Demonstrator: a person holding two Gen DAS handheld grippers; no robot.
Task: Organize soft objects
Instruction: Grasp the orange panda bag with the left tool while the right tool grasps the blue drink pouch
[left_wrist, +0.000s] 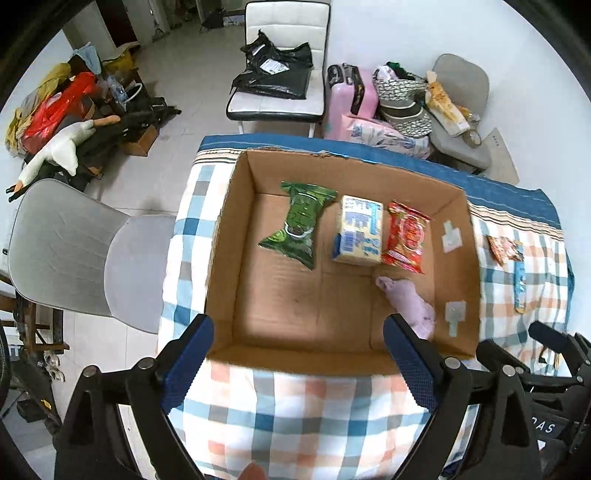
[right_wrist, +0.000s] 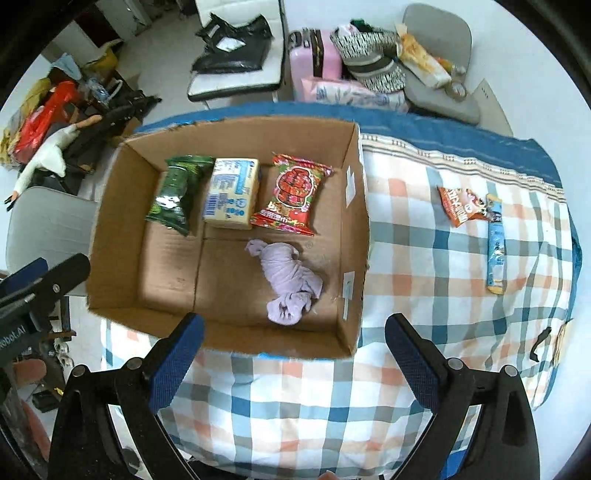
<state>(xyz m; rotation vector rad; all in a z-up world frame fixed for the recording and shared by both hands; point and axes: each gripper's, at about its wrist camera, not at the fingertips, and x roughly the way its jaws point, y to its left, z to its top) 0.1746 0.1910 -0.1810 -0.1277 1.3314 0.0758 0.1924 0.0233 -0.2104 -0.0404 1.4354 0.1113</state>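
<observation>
Nearest the cameras, at six o'clock in each wrist view: the left gripper (left_wrist: 297, 362) and the right gripper (right_wrist: 293, 354), both with jaws spread wide and nothing between the blue pads, both hanging above the near edge of a table under a checked cloth (right_wrist: 295, 406). Beyond them, at the centre: one cardboard box (right_wrist: 354, 229), open-topped, resting on the cloth. Box contents, near row: a bunched lilac cloth (right_wrist: 288, 284), lying loose toward the four o'clock corner of the floor, apart from the packets. Box contents, far row, side by side along the twelve o'clock wall: a green packet (right_wrist: 177, 192), a pale yellow tissue pack (right_wrist: 232, 192) touching it, and a red packet (right_wrist: 291, 195) just beside that. Outside the box, at three o'clock on the cloth, well apart from it: an orange packet (right_wrist: 461, 205) and a long blue sachet (right_wrist: 495, 251), the two touching at one end. Farther off, at twelve o'clock on the floor: chairs, a pink suitcase (right_wrist: 314, 55) and bags. Judged status: four items boxed, two still out. Handling note for the next pickup, likely by the right gripper: come down over the orange packet with the pads across its short width, pinch the crinkled edge lightly so the sachet is not dragged along, and lift clear of the box wall before releasing in the free space.
</observation>
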